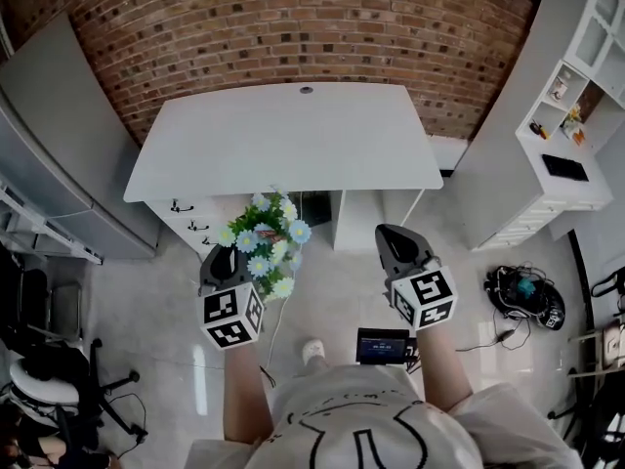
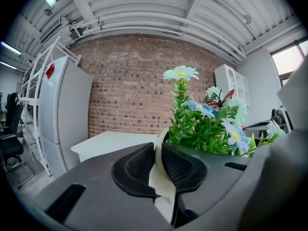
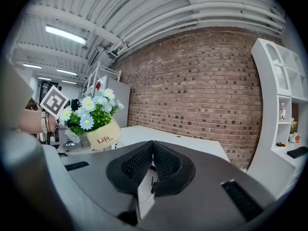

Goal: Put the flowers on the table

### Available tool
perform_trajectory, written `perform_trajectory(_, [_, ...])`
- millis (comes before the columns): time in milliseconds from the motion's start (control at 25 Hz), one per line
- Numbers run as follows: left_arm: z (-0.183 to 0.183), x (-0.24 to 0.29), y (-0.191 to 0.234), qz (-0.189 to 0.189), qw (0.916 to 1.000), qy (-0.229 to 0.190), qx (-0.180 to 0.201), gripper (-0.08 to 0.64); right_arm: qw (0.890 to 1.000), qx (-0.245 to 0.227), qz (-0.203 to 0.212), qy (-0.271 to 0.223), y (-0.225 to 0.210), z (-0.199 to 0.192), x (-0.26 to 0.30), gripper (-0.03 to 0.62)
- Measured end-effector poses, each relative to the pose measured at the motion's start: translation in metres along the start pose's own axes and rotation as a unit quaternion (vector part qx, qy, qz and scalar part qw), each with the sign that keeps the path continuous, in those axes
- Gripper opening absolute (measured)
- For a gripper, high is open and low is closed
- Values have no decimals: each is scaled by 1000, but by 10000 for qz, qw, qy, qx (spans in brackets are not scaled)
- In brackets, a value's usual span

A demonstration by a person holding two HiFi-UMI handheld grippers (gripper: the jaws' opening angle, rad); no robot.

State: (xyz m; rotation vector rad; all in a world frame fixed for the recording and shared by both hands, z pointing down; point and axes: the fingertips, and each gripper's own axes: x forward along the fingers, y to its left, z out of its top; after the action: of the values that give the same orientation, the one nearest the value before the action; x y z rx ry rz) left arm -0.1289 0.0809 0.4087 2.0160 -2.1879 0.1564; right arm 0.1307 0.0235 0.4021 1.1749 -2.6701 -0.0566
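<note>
A small cream pot of blue and white artificial flowers (image 1: 266, 242) hangs in the air in front of the white table (image 1: 293, 140). My left gripper (image 1: 221, 260) is shut on the pot's rim; in the left gripper view the cream pot wall (image 2: 159, 170) sits pinched between the black pads, with the flowers (image 2: 207, 121) rising to the right. The right gripper view shows the same flower pot (image 3: 98, 121) at its left. My right gripper (image 1: 395, 237) is held level beside it, jaws shut with nothing between them (image 3: 152, 150).
A grey cabinet (image 1: 54, 154) stands left of the table and a white shelf unit (image 1: 562, 115) to the right. A brick wall (image 1: 293, 22) runs behind. An office chair (image 1: 49, 379) and cables (image 1: 522, 296) lie on the floor at either side.
</note>
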Motion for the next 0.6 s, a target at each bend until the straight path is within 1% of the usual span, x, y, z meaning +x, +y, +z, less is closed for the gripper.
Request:
perform_trajectory(120, [6, 23, 16, -102, 9999, -11, -9, 56, 9999, 35, -100, -9, -1, 7, 24, 14])
perform_trajectory(280, [10, 50, 34, -213, 9998, -4, 11, 55, 9999, -62, -133, 37, 6, 15, 52, 14])
perform_trajectory(440, [11, 67, 46, -231, 9997, 15, 41, 56, 9997, -164, -139, 145, 8, 16, 70, 14])
perform_trajectory(600, [9, 78, 55, -244, 9997, 35, 13, 55, 9995, -113, -242, 165, 2, 15, 81, 14])
